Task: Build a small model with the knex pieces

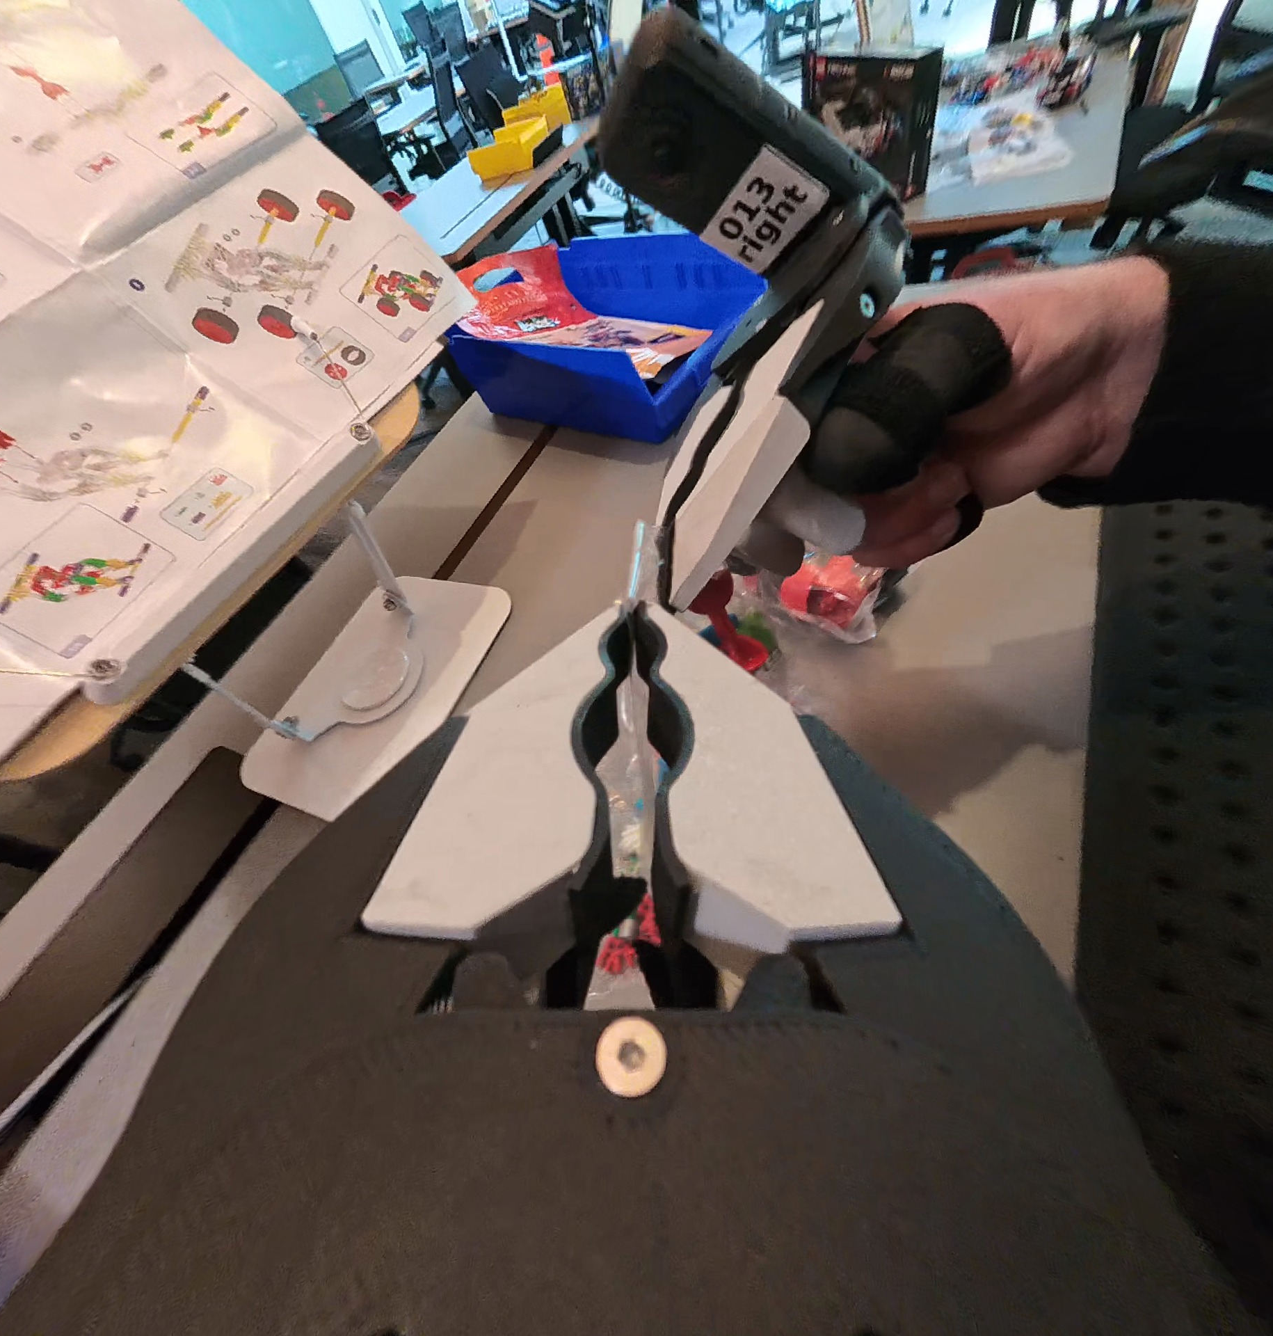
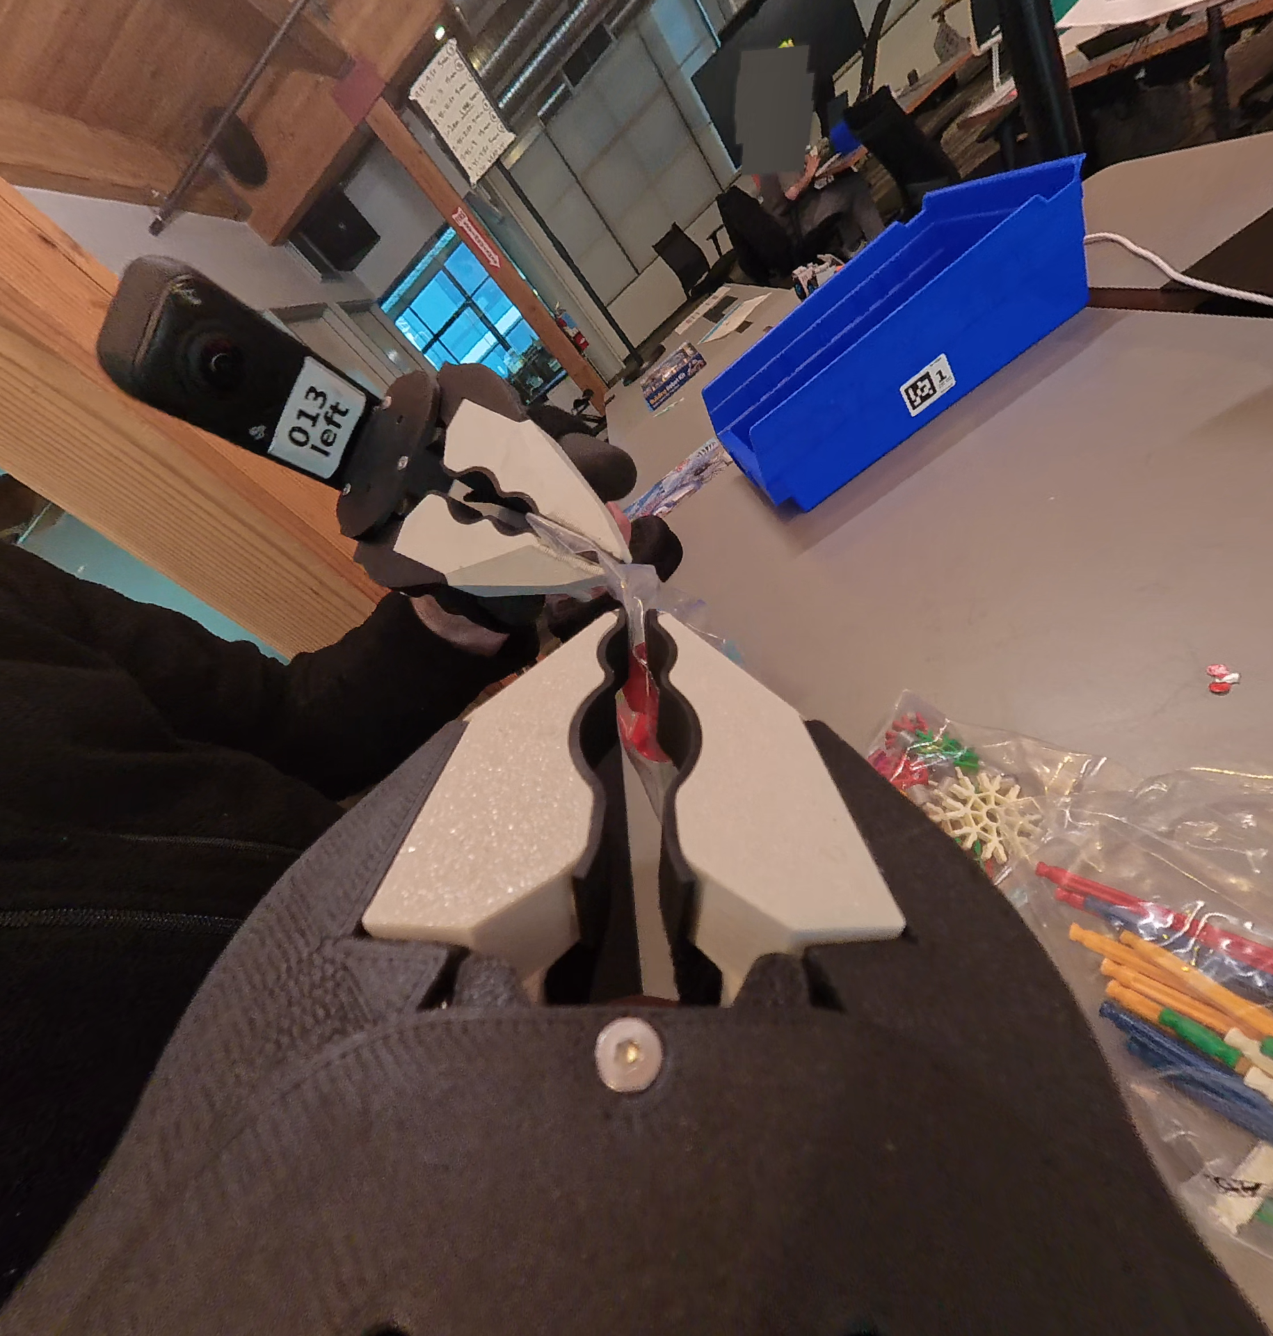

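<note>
— What has the left claw (image 1: pixel 633 614) got?

— Its grey fingers are pinched tight on a small clear plastic bag of red and green toy parts (image 1: pixel 821 600); the film runs down the slot between them, so most of it is hidden in the left wrist view.

— And the right claw (image 2: pixel 637 622)?

— Closed on the same bag, tips almost touching the left claw's. Both hold it just above the grey surface (image 2: pixel 980 578). In the right wrist view only a red scrap shows between the fingers.

— Anything around?

— At 4 o'clock there, a second clear bag of coloured rods and a white snowflake piece (image 2: pixel 1125 940), cut off by the edge. At 1 o'clock, a blue plastic bin (image 2: pixel 908 361). In the left view, a folded instruction sheet on a white stand (image 1: pixel 149 325) at 10 o'clock — its drawings blurred.
</note>
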The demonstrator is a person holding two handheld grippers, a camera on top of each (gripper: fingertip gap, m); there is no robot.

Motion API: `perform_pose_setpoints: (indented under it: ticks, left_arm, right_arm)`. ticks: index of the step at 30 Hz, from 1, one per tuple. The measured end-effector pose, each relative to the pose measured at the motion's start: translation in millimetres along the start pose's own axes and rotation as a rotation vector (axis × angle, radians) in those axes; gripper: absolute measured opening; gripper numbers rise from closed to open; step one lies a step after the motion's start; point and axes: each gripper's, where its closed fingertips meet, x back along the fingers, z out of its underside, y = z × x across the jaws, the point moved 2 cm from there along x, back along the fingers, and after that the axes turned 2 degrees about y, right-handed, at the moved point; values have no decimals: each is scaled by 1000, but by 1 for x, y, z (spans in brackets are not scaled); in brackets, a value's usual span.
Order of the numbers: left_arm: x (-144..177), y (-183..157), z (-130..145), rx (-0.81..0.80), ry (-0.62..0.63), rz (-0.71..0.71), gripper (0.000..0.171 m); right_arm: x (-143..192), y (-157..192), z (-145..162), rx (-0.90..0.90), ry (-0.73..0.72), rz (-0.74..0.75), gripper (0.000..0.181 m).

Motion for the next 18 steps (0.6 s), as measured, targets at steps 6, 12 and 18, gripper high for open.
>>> perform_pose_setpoints:
  ticks: [6,12,18]
  left_arm:
    - [8,12,-8,270,-131,79,0]
    - [14,20,-11,427,-216,150,0]
    - [14,23,-7,500,-219,165,0]
  right_arm:
    - [6,1,-6,69,-61,9,19]
    - [7,5,-7,164,-53,36,1]
    - [12,5,-13,145,-99,32,0]
